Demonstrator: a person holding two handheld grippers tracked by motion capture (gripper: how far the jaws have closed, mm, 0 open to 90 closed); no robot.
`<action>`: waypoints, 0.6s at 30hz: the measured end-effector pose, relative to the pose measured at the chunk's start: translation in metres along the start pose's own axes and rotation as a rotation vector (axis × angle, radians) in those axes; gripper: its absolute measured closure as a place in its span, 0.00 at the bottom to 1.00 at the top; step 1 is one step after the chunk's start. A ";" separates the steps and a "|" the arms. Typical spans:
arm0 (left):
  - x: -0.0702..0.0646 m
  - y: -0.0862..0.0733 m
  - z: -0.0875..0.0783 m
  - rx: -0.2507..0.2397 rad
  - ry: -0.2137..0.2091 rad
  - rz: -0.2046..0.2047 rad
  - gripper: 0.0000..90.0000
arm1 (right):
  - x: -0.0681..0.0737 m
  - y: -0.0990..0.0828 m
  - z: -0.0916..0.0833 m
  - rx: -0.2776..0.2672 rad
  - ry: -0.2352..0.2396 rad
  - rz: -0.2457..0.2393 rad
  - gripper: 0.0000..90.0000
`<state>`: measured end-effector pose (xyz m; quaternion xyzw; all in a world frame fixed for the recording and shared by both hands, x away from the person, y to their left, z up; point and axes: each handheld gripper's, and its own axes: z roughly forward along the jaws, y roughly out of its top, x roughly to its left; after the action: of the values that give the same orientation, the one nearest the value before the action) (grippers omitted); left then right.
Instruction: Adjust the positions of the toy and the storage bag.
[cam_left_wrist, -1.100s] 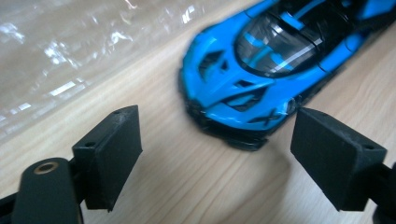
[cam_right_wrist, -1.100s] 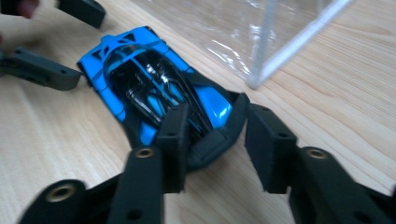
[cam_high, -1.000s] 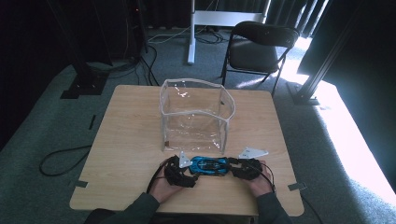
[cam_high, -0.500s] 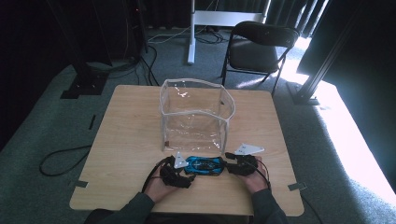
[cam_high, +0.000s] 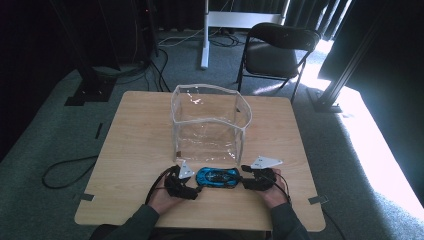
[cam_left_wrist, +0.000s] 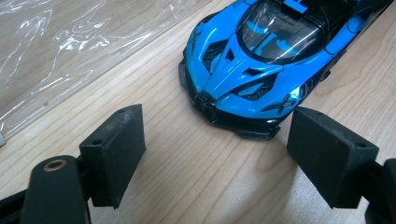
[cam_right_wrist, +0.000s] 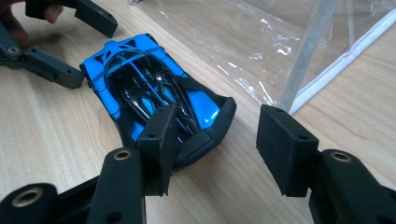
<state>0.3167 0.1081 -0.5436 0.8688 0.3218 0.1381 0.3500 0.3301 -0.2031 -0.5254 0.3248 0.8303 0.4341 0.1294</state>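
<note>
From above, the blue toy car (cam_high: 217, 177) sits on the table (cam_high: 135, 150) between the left gripper (cam_high: 192, 187) and right gripper (cam_high: 246, 180), just before the clear bag (cam_high: 210, 120); the left gripper view shows jaws spread before its nose, untouched; the right gripper view shows jaws just opening, released around its tail.

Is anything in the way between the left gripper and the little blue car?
No. The left gripper is open, and the car has its nose right in front of the two jaws. Between them there is just bare table. The clear bag lies off to one side.
</note>
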 end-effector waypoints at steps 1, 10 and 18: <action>0.000 0.000 0.000 -0.001 -0.001 -0.001 0.22 | 0.000 0.001 -0.001 -0.005 -0.008 0.003 0.47; 0.000 -0.001 0.000 -0.008 0.002 -0.001 0.21 | 0.001 -0.001 0.004 0.022 0.055 0.004 0.40; -0.001 -0.002 0.000 -0.013 0.006 -0.005 0.21 | -0.002 -0.001 0.004 0.019 0.093 0.012 0.45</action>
<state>0.3155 0.1086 -0.5450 0.8653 0.3242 0.1421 0.3549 0.3330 -0.2018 -0.5288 0.3103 0.8375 0.4416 0.0853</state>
